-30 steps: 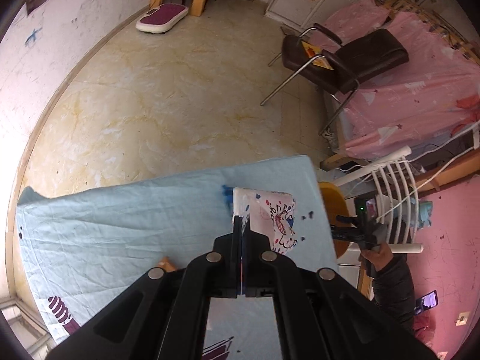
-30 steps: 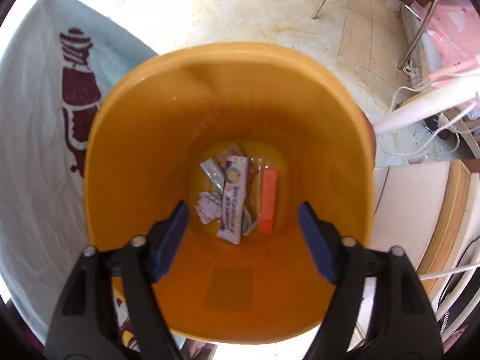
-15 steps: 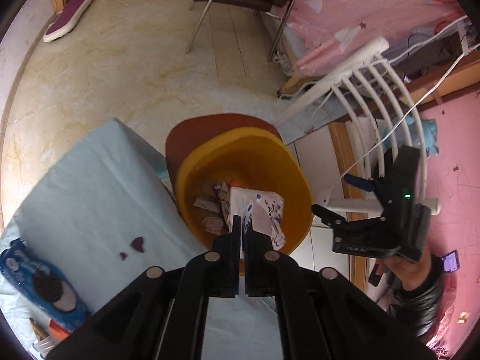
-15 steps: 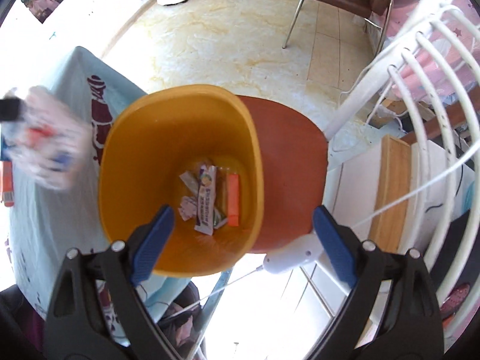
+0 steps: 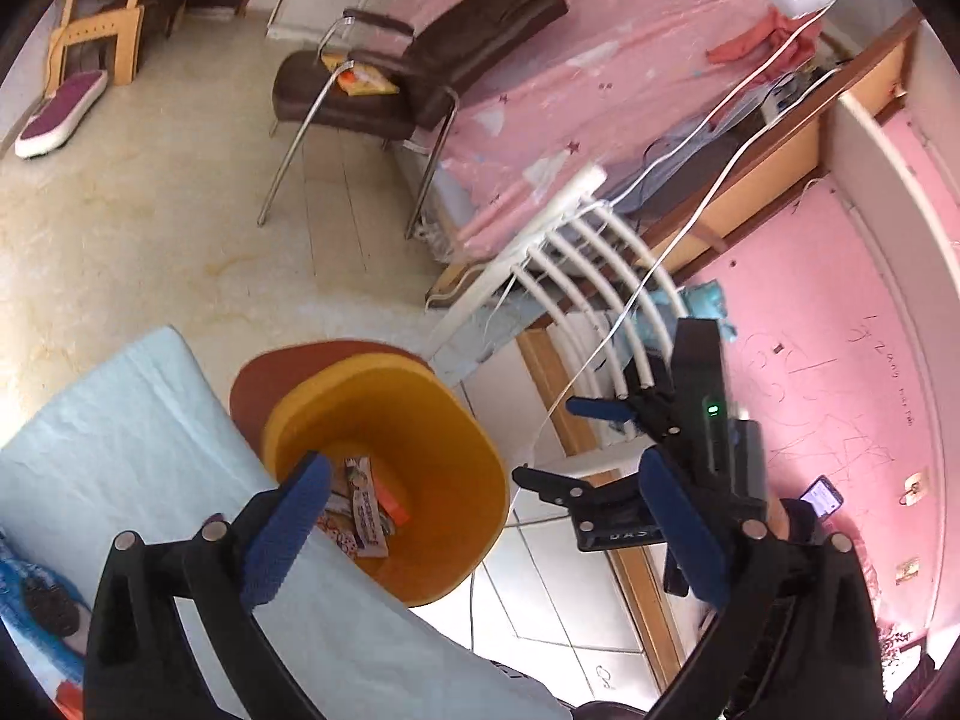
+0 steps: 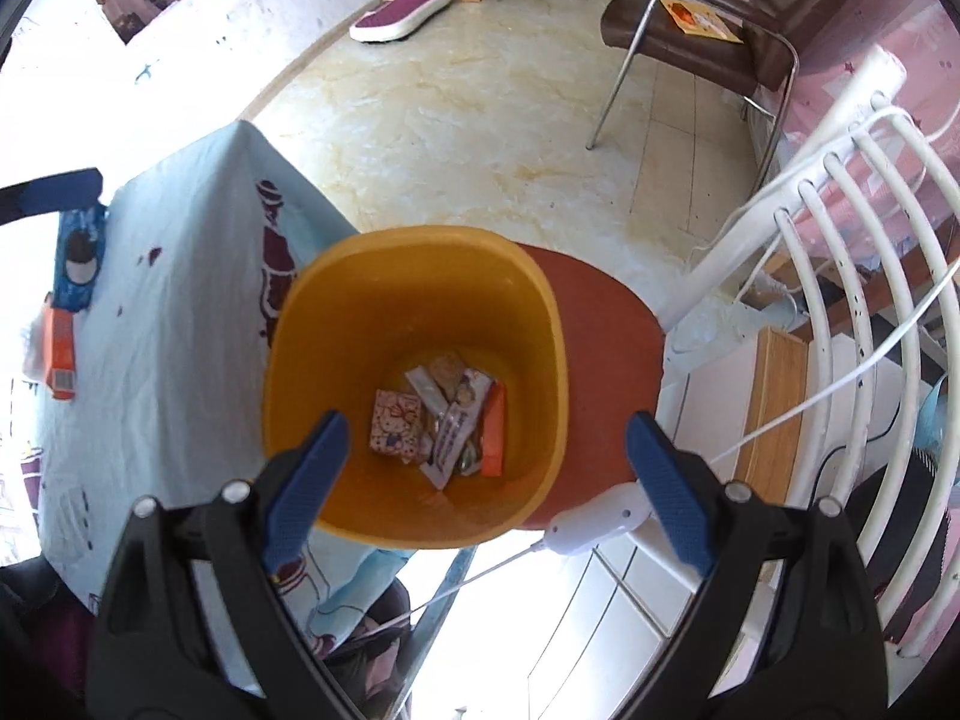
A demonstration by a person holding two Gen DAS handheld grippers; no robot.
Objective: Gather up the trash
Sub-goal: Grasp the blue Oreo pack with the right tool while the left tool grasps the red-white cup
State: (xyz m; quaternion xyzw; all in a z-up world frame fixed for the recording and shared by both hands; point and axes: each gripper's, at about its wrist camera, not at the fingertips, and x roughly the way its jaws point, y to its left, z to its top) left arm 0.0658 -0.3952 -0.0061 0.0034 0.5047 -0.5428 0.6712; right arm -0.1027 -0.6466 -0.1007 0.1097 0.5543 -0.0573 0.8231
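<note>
Pale marbled floor (image 6: 468, 120) runs to the far wall, with a dark chair (image 6: 714, 18) at far right and a white slatted chair back (image 6: 852, 252) close on the right. Beside the blue-clothed table (image 6: 180, 300) stands the orange bin (image 6: 414, 294), mouth up, on a red-brown stool (image 6: 606, 360). At its bottom lies the patterned wrapper (image 6: 396, 423), roughly square and flat, left of longer wrappers (image 6: 456, 432) whose long axes run near to far. Left gripper (image 5: 480, 534) hangs above the bin's near rim, spread wide and empty. Right gripper (image 6: 480, 480) is likewise wide and empty over the bin, touching nothing. On the table's far left lie a blue packet (image 6: 78, 258) and an orange carton (image 6: 60, 354).
</note>
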